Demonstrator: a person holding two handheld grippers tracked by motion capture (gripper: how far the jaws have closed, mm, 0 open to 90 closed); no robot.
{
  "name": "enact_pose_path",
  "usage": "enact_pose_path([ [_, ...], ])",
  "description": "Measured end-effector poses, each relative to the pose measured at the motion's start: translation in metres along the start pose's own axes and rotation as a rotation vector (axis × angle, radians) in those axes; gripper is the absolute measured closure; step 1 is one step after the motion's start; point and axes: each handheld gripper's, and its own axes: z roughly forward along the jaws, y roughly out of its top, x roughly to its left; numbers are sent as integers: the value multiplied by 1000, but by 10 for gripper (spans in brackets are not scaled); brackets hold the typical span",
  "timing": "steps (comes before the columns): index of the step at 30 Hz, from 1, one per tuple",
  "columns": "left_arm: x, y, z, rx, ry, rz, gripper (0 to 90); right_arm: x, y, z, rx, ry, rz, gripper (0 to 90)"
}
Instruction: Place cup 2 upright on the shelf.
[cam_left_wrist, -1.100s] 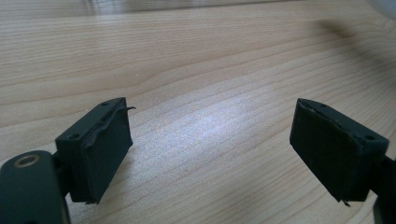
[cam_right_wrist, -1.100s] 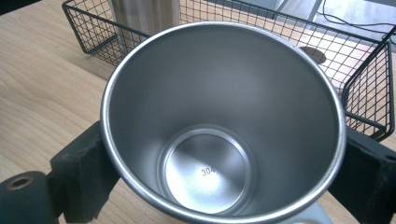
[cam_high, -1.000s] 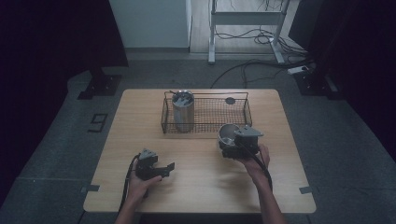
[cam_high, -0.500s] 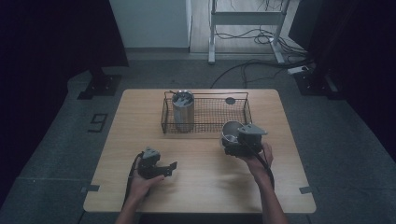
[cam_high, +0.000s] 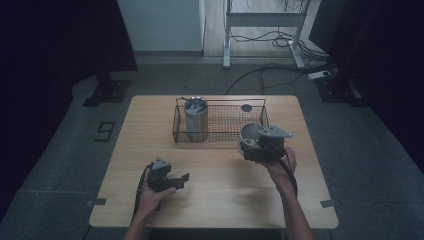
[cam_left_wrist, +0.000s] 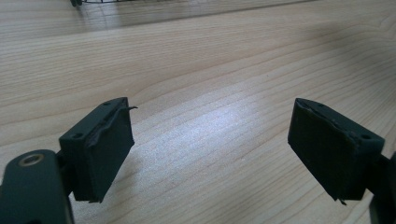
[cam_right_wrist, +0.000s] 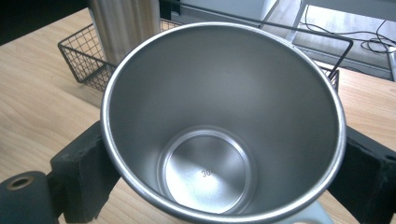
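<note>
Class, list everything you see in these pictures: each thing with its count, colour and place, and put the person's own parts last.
Table: one, light wood, centre of the room.
Wire basket: one, dark metal, on the table's far half.
Upright cup: one, silver metal, standing in the basket's left end.
Held cup: one, silver metal, empty, tipped between the right gripper's jaws, near the basket's right end.
Small round thing: one, dark, at the basket's far right corner; too small to identify.
Cables: several, dark, on the floor beyond the table.
Left gripper: one, black, jaws wide apart over bare table.
Right gripper: one, black, clamped on the held cup.
Hands: two, one on each gripper.
</note>
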Motion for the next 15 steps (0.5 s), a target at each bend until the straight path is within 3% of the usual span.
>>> enact_pose_path([
  [15, -3, -2, 1, 17, -14, 10, 141, 3, 31, 2, -10, -5, 11, 75],
])
